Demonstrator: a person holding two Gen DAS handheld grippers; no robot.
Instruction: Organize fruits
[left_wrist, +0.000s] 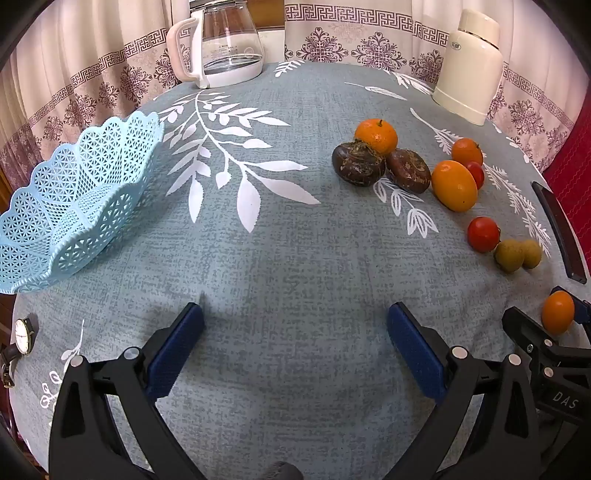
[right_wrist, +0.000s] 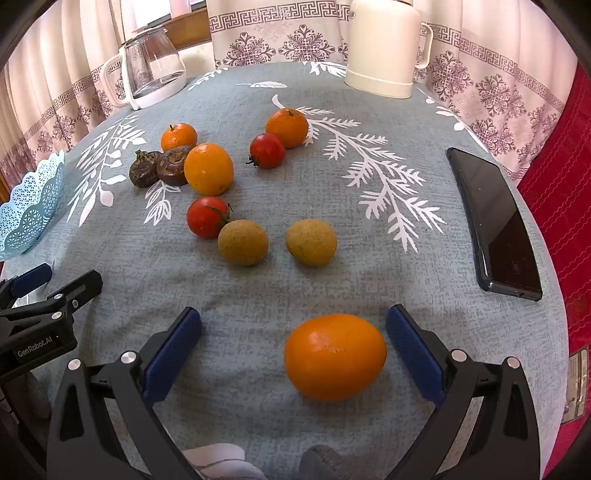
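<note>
The right hand-held gripper (right_wrist: 293, 347) is held spread wide just above the tabletop (right_wrist: 258, 295), and an oval orange fruit (right_wrist: 334, 356) is seen lying between its blue pads (right_wrist: 413, 354), close to the right pad but not clamped. The left hand-held gripper (left_wrist: 295, 347) is likewise spread, with nothing between its fingers. Further back, two longans (right_wrist: 242, 242), two tomatoes (right_wrist: 205, 216), two dark water chestnuts (right_wrist: 173, 170), two tangerines (right_wrist: 286, 127) and another oval orange fruit (right_wrist: 208, 168) are scattered on the cloth. The blue lattice basket (left_wrist: 74, 199) is set at the left edge, well apart from the fruit. A phone (right_wrist: 495, 225) is laid at the right.
</note>
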